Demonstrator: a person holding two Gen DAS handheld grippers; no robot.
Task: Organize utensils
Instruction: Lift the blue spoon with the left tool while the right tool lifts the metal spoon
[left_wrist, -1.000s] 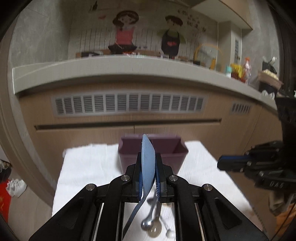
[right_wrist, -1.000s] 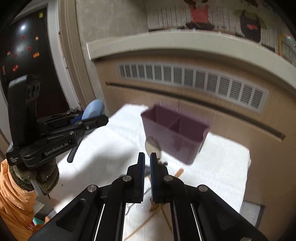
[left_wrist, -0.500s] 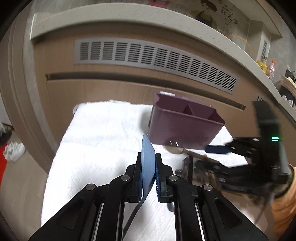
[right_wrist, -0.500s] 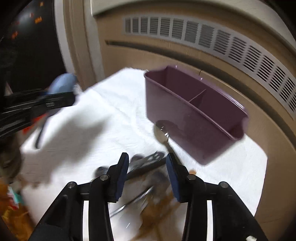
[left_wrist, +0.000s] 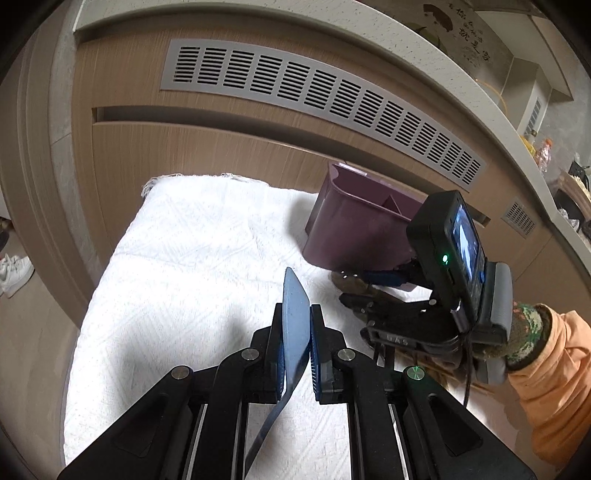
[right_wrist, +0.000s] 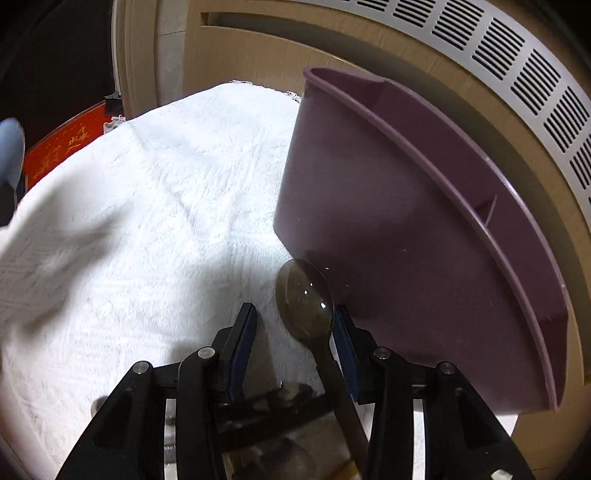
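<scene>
My left gripper is shut on a blue flat-bladed utensil, held above the white cloth. A purple divided utensil caddy stands at the cloth's far side; it fills the right of the right wrist view. My right gripper is open and low over the cloth, its fingers on either side of a metal spoon that lies at the caddy's base. In the left wrist view the right gripper reaches in beside the caddy. More utensils lie dimly under the right gripper.
A wooden cabinet front with a grey vent grille rises just behind the cloth. A red item and a white shoe lie on the floor to the left. The person's orange sleeve is at the right.
The right gripper opened and dropped to the cloth around the spoon by the caddy. The left gripper tilted down and swung left, still holding the blue utensil.
</scene>
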